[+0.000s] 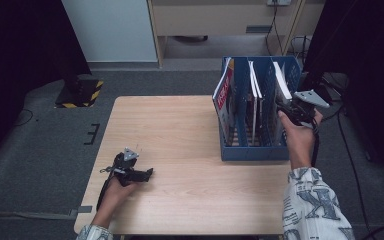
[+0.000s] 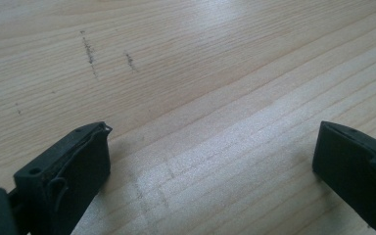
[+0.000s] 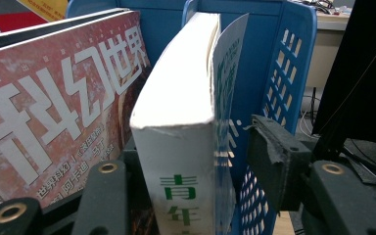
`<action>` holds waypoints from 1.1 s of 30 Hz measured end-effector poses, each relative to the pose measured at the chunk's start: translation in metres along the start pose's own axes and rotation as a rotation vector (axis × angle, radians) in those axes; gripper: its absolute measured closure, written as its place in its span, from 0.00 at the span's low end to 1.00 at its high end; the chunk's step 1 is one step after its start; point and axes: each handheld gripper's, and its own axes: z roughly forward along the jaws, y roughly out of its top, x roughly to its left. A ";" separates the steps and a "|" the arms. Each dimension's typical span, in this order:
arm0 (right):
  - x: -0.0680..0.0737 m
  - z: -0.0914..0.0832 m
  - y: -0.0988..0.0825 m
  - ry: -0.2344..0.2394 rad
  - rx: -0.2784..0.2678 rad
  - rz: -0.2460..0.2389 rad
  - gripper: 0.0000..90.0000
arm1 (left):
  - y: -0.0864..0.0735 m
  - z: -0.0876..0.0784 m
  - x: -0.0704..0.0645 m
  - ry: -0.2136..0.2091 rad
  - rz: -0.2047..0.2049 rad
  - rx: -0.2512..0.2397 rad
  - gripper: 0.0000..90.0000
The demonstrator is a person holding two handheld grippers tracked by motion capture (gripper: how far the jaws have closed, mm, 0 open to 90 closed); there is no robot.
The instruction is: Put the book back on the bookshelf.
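I am keeping my right gripper at the white book standing upright, spine toward me, in the blue rack at the high view's right, jaws straddling it without pressing. My left gripper is resting lower left, jaws gaping over bare table.

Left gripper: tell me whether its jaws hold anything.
No, the left gripper has its jaws wide apart with bare wooden table between them.

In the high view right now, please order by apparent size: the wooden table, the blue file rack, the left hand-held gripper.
1. wooden table, clearly the largest.
2. blue file rack, which covers the table's far right corner.
3. left hand-held gripper, the smallest, lying low at the table's near left.
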 end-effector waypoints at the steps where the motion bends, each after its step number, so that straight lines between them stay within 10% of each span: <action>1: 0.000 -0.001 0.000 0.002 -0.002 0.001 0.52 | 0.000 0.000 0.000 0.000 0.000 0.000 0.00; 19: 0.000 -0.008 -0.001 0.019 0.025 0.060 0.17 | 0.000 0.000 0.000 0.000 0.000 0.000 0.00; 33: -0.006 -0.024 -0.008 0.039 0.023 0.078 0.12 | 0.000 0.000 0.000 -0.001 0.001 0.000 0.00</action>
